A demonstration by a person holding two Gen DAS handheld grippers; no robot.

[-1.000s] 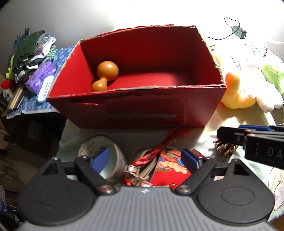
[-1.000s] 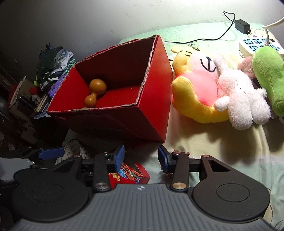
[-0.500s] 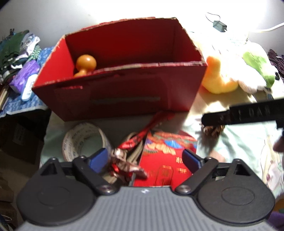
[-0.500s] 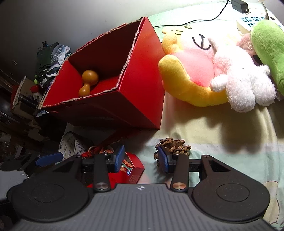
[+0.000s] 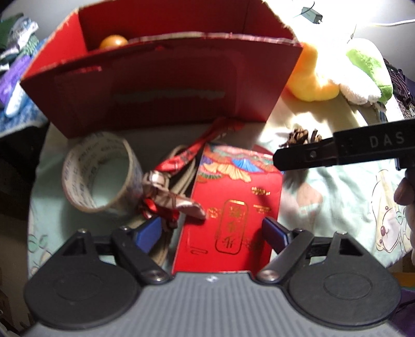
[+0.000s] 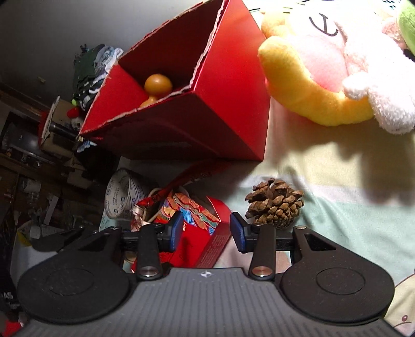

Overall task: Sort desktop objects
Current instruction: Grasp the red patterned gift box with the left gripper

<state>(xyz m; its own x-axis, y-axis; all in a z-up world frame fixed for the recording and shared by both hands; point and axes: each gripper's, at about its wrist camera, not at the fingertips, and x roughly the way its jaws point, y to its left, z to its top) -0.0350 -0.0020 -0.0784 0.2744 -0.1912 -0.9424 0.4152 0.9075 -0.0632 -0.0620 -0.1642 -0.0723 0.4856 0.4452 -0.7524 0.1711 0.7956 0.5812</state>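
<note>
We hold our left gripper (image 5: 211, 232) wide open over the red packet (image 5: 233, 207) lying by the red box (image 5: 166, 85), and our right gripper (image 6: 206, 229) open near the pine cone (image 6: 275, 203) — next we likely drop down and pinch.

I see a pale green cartoon-print sheet (image 6: 337, 220) under strong light from the right, a plain grey wall (image 6: 77, 23) behind, and dim cluttered shelving (image 6: 28, 155) on my left
</note>
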